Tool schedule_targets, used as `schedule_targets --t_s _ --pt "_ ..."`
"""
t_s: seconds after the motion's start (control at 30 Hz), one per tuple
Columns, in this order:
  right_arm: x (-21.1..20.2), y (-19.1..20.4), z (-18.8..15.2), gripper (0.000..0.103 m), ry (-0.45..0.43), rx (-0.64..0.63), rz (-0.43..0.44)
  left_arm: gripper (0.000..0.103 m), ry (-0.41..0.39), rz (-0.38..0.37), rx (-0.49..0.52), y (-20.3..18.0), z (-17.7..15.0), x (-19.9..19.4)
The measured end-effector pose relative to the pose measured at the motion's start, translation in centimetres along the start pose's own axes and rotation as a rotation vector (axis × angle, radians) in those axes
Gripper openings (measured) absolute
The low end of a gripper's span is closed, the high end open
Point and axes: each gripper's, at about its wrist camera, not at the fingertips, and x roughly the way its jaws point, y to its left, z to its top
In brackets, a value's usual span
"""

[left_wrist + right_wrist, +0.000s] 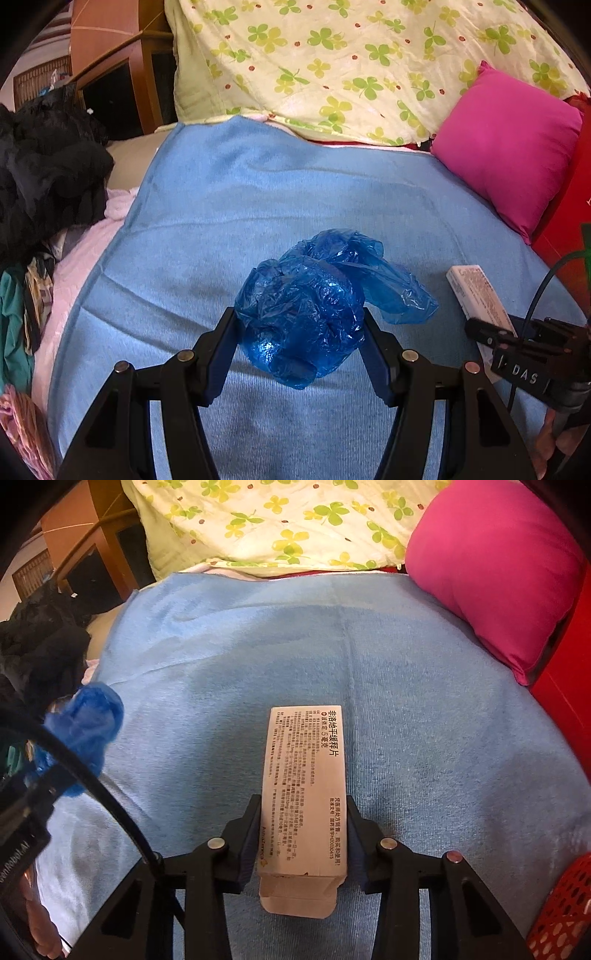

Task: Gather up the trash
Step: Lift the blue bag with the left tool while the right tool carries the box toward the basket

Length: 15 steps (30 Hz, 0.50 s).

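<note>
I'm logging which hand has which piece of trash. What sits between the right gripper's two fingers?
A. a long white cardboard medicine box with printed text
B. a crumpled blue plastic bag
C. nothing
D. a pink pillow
A: in the right wrist view the right gripper has its pads against both sides of the long white cardboard medicine box, while the crumpled blue plastic bag is held by the left gripper.
</note>
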Motion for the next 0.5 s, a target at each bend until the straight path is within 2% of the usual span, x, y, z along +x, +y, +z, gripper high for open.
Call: schedule_targets --t_s 0.3,0.5 --pt "-1.5 -0.8 -0.4 0.044 -0.011 0.029 0.020 0.064 0.000 -0.006 -0.019 0.5 -0.6 -1.1" --pt "-3.7 -1.2 -1.2 0.044 -0.048 0.039 0.036 0.064 -0.005 -0.012 -0.008 0.6 -0.6 -1.3"
